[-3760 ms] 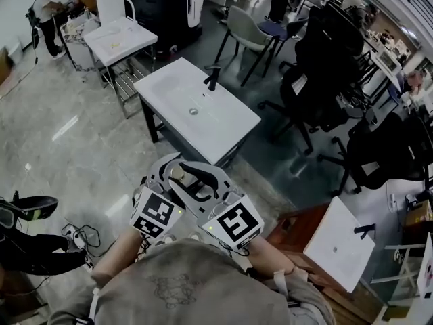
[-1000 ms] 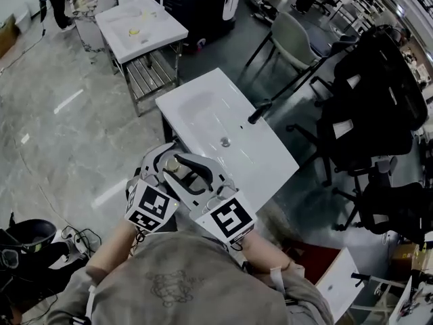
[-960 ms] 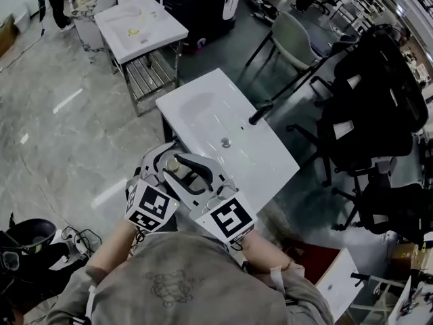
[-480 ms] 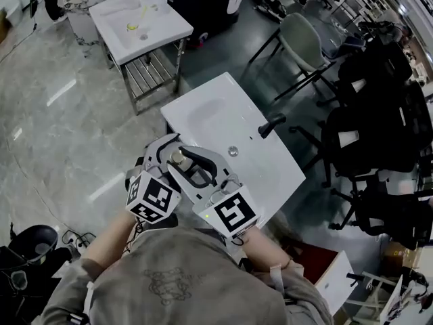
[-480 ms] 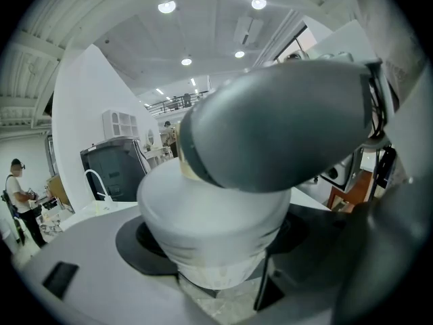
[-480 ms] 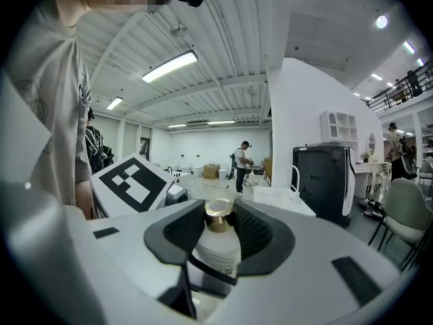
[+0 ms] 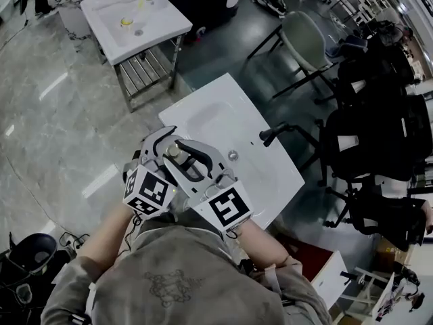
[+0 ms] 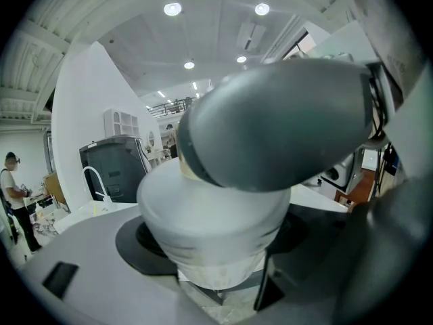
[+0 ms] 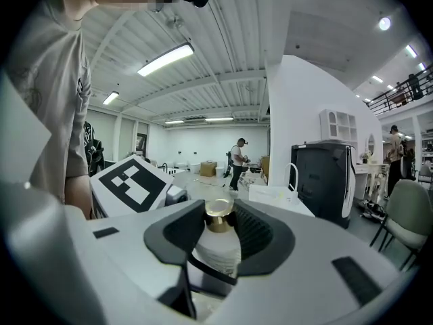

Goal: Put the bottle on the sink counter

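Right gripper [image 7: 196,171] pinches bottle [image 7: 174,152] at the neck, left gripper [image 7: 154,156] clamps its body. Bottle is airborne between them. Over the last second the counter [image 7: 270,175] has closed in: bottle now sits over its near edge, drain [image 7: 233,155] at 3 o'clock, faucet [image 7: 274,134] at 2. Approach looks done; lowering and release remain.

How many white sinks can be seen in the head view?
2: the near sink at the centre and the far sink at the top left. A white slab at the lower right may be a third.
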The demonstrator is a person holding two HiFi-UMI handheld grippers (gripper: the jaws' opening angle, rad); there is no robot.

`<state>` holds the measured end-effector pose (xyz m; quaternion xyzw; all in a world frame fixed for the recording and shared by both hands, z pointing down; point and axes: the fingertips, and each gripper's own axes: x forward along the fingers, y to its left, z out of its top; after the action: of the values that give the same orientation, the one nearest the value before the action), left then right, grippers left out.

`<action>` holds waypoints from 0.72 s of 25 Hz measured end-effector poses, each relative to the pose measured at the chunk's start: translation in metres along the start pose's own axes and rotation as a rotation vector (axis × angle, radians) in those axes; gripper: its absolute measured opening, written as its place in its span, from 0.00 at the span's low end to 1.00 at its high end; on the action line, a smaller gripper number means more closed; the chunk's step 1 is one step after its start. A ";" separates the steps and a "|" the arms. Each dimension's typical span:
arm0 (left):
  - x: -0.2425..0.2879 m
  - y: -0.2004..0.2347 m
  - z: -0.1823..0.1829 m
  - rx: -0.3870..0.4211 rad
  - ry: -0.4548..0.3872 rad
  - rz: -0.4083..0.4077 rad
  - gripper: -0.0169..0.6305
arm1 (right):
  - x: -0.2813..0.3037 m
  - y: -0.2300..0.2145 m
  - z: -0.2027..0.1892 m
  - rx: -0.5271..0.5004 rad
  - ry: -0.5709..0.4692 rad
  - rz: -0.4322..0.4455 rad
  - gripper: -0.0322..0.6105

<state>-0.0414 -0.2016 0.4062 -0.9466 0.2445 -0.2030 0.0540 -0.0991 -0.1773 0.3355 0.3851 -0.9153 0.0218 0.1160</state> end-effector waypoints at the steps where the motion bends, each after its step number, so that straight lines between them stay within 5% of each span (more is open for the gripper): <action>1: 0.004 0.003 -0.003 0.000 0.001 0.002 0.53 | 0.003 -0.004 -0.003 0.001 0.002 0.003 0.27; 18: 0.084 0.048 -0.052 -0.020 0.030 0.044 0.53 | 0.055 -0.073 -0.059 0.018 0.060 0.060 0.27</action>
<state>-0.0172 -0.2847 0.4735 -0.9383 0.2681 -0.2136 0.0451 -0.0731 -0.2593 0.4021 0.3575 -0.9224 0.0450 0.1391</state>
